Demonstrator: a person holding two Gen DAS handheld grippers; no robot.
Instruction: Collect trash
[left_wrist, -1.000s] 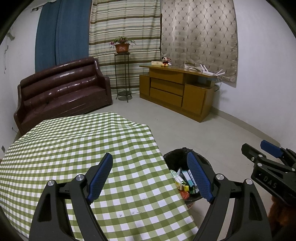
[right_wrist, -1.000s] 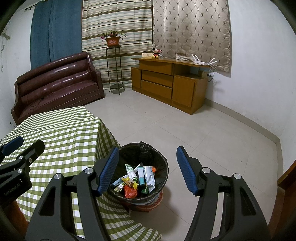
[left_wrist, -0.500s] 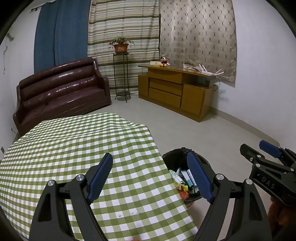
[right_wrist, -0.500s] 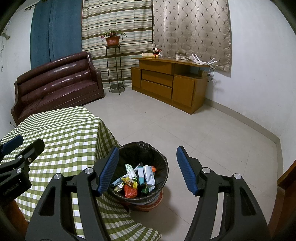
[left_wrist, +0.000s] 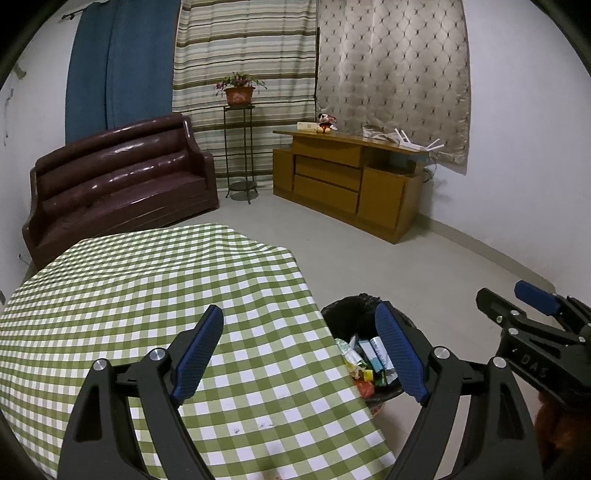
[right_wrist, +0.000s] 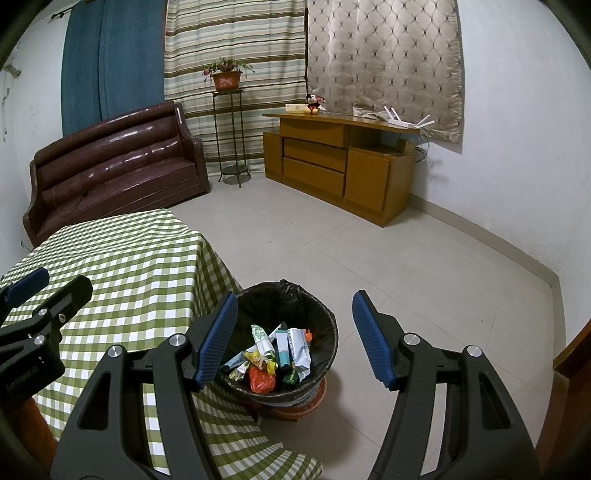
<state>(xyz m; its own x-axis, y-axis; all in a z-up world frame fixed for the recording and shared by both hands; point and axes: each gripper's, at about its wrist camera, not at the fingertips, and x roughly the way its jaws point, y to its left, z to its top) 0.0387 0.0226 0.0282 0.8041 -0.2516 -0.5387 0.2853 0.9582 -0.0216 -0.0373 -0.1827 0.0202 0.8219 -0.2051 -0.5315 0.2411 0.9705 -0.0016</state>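
The right tool (right_wrist: 291, 338), released and empty, is showing the whole bin (right_wrist: 286, 295) at lower centre; the left tool (left_wrist: 299, 354), opening, empty, is mostly showing surface (left_wrist: 129, 291).

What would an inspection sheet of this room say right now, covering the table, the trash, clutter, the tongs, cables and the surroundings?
Surface: table under a green checked cloth; nothing seen lying on the visible part.
Job's things: trash bin with a black liner stands on the floor beside the table, holding wrappers and small packets.
Clutter: nothing seen on the floor.
Tongs: left tongs opening, nothing between them; right tongs open and empty, above the bin.
Cables: thin wires behind the cabinet, near the white router.
Surroundings: brown sofa, potted plant on a stand, soft toy on the cabinet, curtains.
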